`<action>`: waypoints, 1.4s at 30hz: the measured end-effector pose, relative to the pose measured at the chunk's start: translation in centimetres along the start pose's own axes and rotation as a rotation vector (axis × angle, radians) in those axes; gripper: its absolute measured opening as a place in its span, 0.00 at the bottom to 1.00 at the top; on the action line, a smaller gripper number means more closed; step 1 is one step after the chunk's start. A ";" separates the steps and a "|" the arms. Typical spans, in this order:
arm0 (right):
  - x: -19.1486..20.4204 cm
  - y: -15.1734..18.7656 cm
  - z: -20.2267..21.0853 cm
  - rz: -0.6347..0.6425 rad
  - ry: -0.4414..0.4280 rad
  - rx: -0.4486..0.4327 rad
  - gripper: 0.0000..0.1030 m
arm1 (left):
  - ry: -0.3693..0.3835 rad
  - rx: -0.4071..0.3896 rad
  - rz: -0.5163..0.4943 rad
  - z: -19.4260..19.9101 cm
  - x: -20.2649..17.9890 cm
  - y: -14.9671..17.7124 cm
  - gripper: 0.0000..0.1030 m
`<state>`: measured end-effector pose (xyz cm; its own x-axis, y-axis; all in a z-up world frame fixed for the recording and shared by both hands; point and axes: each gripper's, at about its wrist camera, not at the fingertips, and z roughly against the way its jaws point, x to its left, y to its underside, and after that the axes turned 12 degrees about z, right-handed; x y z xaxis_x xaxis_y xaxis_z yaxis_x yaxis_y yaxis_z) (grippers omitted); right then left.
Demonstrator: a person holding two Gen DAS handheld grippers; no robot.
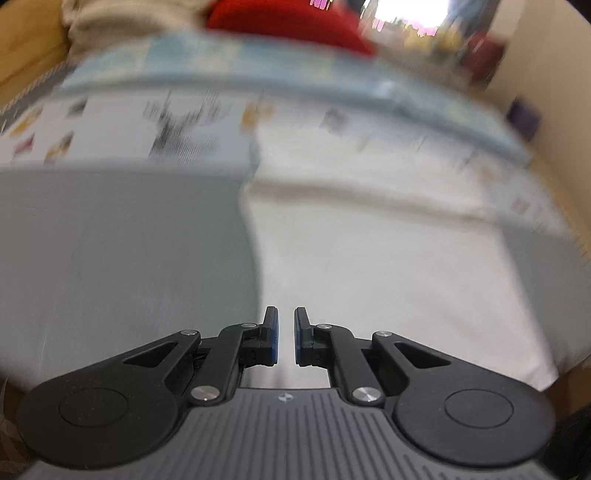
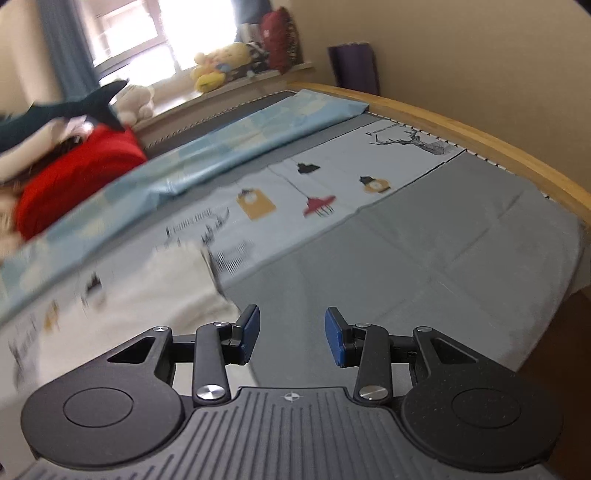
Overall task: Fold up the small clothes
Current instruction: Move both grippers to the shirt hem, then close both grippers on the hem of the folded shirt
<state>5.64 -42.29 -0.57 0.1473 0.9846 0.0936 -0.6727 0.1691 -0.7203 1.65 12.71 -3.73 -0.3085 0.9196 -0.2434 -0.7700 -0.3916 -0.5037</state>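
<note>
Garment: a white cloth (image 1: pixel 388 280) lies spread flat on the bed, filling the right and middle of the left wrist view; in the right wrist view the same white cloth (image 2: pixel 147 295) sits at the left, blurred, its edge meeting the grey sheet.
Left gripper (image 1: pixel 286 336): the blue pads (image 1: pixel 274 338) stand close together with a narrow gap between them; nothing is pinched there, and the tips hang over the near part of the white cloth, contact with it not discernible.
Right gripper (image 2: pixel 291 338): fingers spread wide, nothing between them, held over the grey sheet (image 2: pixel 424 258) just beside the cloth's edge.
Surface: a bed covered by the grey sheet, with a pale printed panel (image 2: pixel 314 192) beyond showing lanterns, a deer and lettering; a light blue quilt (image 2: pixel 229 147) lies folded along the far side.
Bed edge: a wooden frame (image 2: pixel 461 129) curves around the right side.
Room: a red cushion (image 2: pixel 77 173) and a dark shark plush (image 2: pixel 66 107) lie at the far left; a yellow soft toy (image 2: pixel 218 66) rests on the sill under a bright window (image 2: pixel 129 33); beige wall (image 2: pixel 480 55) to the right.
Sharpness: the left wrist view is heavily motion-blurred, so prints there are unreadable.
</note>
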 end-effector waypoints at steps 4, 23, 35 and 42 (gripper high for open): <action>0.1 5.7 -0.5 0.174 0.049 0.014 0.40 | -0.009 0.036 -0.054 -1.0 0.3 1.6 0.08; 0.8 9.8 -6.5 0.103 -0.104 0.386 0.40 | -0.071 0.257 0.064 -5.7 3.1 2.7 0.22; 1.6 10.9 -7.3 0.166 -0.079 0.437 0.41 | -0.094 0.264 0.032 -6.5 2.5 3.5 0.04; 1.7 10.6 -6.5 0.164 -0.128 0.410 0.04 | -0.058 0.240 0.075 -5.7 2.9 3.1 0.05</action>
<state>3.51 -39.13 -12.54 -0.0584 0.9928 0.1044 -0.9150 -0.0114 -0.4033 1.51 14.00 -10.71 -0.3962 0.8911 -0.2213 -0.8519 -0.4467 -0.2734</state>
